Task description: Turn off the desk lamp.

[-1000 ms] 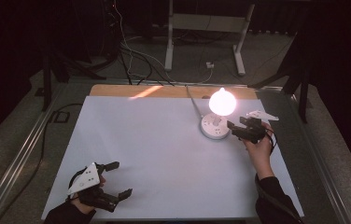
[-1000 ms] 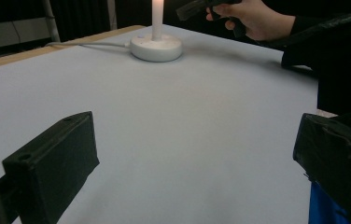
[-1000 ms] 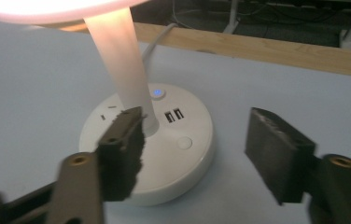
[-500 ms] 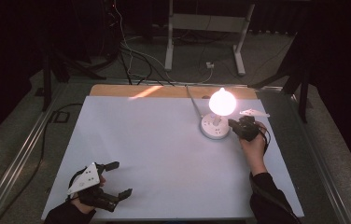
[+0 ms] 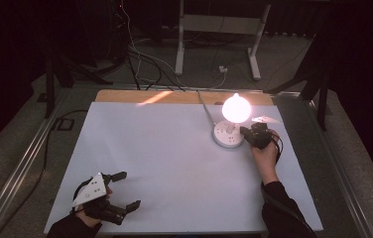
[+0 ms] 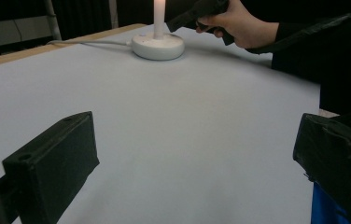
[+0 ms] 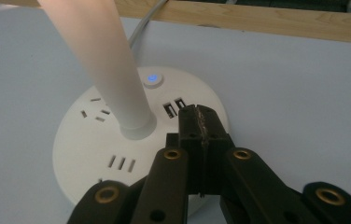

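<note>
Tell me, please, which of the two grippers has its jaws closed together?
The right gripper, beside the round white socket base, has its jaws pressed together. The left gripper, at the table's near corner, is wide open.

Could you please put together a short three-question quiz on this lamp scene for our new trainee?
1. True or false: the right gripper has its jaws wide open.
2. Which colour is the small lit button on the round white base? A) red B) blue C) green
3. Fill in: the left gripper, jaws apart, sits near the ____ corner of the white sheet in the high view.

Key
1. False: the jaws are shut, with nothing between them, tips over the base near the USB slots.
2. B.
3. Bottom-left, far from the glowing bulb.
</note>
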`<state>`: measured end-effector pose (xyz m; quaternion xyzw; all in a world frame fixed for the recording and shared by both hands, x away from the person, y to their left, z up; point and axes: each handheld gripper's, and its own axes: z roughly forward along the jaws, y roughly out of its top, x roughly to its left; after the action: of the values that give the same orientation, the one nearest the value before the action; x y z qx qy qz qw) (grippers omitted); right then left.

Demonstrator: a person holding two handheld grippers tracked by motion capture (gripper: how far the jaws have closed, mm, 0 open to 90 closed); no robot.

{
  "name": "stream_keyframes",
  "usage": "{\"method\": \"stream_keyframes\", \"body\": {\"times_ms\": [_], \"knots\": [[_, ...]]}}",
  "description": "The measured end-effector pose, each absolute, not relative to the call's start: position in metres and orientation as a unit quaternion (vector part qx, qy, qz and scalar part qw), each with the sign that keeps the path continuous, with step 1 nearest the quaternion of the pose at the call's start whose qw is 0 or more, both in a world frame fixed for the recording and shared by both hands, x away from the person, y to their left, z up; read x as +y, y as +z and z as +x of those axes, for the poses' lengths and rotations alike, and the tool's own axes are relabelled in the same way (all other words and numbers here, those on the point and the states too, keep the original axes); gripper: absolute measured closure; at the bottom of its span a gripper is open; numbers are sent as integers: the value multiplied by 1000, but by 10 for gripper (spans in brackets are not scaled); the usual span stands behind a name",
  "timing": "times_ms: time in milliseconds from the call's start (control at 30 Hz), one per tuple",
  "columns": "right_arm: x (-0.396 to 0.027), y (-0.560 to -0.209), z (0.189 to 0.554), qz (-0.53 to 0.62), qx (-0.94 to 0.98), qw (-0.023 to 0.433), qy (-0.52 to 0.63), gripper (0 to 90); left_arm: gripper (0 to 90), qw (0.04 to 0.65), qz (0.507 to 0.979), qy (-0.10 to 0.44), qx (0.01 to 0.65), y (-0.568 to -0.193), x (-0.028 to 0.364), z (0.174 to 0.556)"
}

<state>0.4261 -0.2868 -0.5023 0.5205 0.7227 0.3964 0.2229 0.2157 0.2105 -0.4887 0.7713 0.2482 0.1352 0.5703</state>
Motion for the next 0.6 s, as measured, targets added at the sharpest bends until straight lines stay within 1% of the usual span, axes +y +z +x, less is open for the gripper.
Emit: {"method": "stream_keyframes", "body": {"times_ms": [133,600], "knots": [[-285,-505,428,521,721,215,403,898,5,569,772,136,248,-489,210,216],[-285,-509,429,517,723,213,407,898,5,569,772,135,248,-489,209,215]]}}
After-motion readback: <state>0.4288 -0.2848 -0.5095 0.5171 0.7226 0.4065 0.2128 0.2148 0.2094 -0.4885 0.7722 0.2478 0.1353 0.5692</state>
